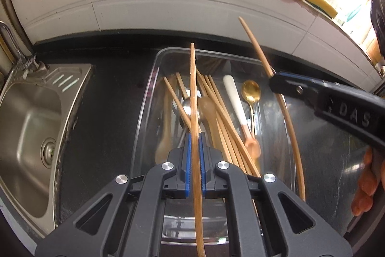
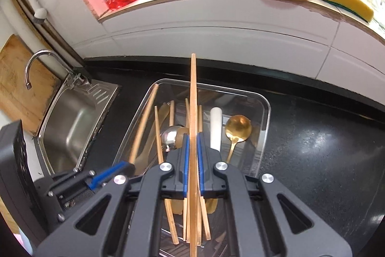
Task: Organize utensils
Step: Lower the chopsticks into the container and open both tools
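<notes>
Right now the left gripper (image 1: pixel 195 148) pinches one long bamboo chopstick (image 1: pixel 192 88) and the right gripper (image 2: pixel 192 148) another (image 2: pixel 193 98), both above the clear rectangular plastic tray (image 2: pixel 263 122) of mixed utensils. Either thin stick could pivot, slip, and scatter the pile.

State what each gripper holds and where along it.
Left gripper: a chopstick, clamped partway along its length. Right gripper: a second chopstick, likewise gripped mid-shaft.

Black two-finger grippers, blue pads

Silver screws are seen on the left gripper (image 1: pixel 195 146); "DAS" is embossed on the right gripper (image 2: pixel 191 143).
</notes>
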Demonstrator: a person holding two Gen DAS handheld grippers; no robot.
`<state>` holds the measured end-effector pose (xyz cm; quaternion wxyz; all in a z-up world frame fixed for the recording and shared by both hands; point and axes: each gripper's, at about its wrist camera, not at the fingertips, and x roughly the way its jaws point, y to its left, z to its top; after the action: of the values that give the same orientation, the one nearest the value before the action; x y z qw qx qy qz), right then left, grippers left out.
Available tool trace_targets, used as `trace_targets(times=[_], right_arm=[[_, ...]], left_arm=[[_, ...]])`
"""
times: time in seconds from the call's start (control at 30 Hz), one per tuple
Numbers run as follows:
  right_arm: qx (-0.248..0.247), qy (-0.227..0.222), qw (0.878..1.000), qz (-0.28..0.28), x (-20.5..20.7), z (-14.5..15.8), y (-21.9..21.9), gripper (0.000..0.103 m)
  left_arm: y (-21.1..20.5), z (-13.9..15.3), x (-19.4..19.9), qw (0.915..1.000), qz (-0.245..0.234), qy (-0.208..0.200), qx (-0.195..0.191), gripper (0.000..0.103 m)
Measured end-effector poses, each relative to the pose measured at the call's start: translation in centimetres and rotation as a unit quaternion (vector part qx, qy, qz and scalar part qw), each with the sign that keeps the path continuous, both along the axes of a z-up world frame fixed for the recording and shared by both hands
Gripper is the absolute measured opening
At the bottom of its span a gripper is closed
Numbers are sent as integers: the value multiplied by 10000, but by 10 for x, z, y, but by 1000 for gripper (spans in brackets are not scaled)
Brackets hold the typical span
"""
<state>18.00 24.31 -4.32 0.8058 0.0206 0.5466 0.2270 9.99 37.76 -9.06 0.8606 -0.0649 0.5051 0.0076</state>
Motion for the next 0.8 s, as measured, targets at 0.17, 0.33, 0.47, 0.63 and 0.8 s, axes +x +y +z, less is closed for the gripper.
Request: trace_targets(times=[0.17, 0.33, 0.47, 0.63, 0.8], right_arm=[[-18, -3, 10000, 70, -3, 0, 6, 7], [-25, 14, 9999, 110, -2, -1, 9, 7], [-46, 19, 9999, 131, -3, -2, 8, 7], [44, -31, 10000, 41, 0, 3, 0, 7], [182, -75, 9998, -2, 3, 11, -6, 7]], left_arm=[[-6, -3, -7, 10000, 33, 45, -18, 6], [-9, 1, -8, 10000, 84, 4, -20, 6], [-9, 8, -5, 9998, 161, -52, -86, 7], [-13, 22, -6, 9989, 260, -341, 165, 66], [-13, 28, -6, 9987, 238, -356, 285, 66]])
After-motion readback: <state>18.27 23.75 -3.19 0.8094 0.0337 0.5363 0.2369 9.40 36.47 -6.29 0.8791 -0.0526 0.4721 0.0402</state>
